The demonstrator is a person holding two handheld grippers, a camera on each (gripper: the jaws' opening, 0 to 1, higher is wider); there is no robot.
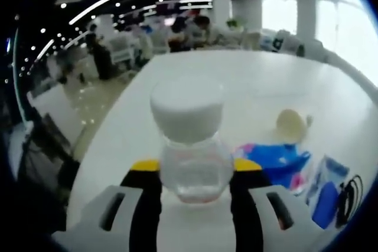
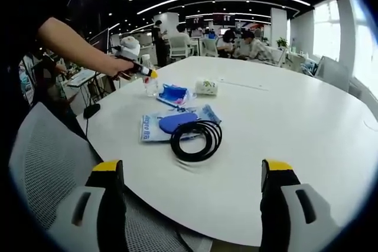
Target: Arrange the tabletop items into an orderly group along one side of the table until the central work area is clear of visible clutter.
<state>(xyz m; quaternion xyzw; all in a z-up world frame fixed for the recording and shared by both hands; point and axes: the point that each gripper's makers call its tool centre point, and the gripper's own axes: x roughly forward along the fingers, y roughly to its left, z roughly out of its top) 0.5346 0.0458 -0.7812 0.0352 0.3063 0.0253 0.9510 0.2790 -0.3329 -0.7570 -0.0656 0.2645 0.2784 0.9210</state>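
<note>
The left claw (image 1: 195,190) pinches a clear jar (image 1: 192,146) just above the desk (image 2: 295,128) edge, near the blue packets (image 2: 171,123) and cable (image 2: 196,138). Set it down upright beside them, gently. The right claw (image 2: 192,190) hangs spread.

Right gripper (image 2: 195,190): my fingers (image 2: 109,196) spread wide apart, nothing between them, near the counter edge.
Counter (image 2: 307,122): round, white.
Cable (image 2: 196,138): black coil, overlapping a blue packet (image 2: 162,125).
Beyond it: a blue pouch (image 2: 173,94), a small pale bundle (image 2: 206,87).
Left gripper (image 2: 152,75): held in a person's hand (image 2: 115,65), at a clear bottle (image 2: 152,87).
Chair (image 2: 44,163): grey mesh, lower left.
</note>
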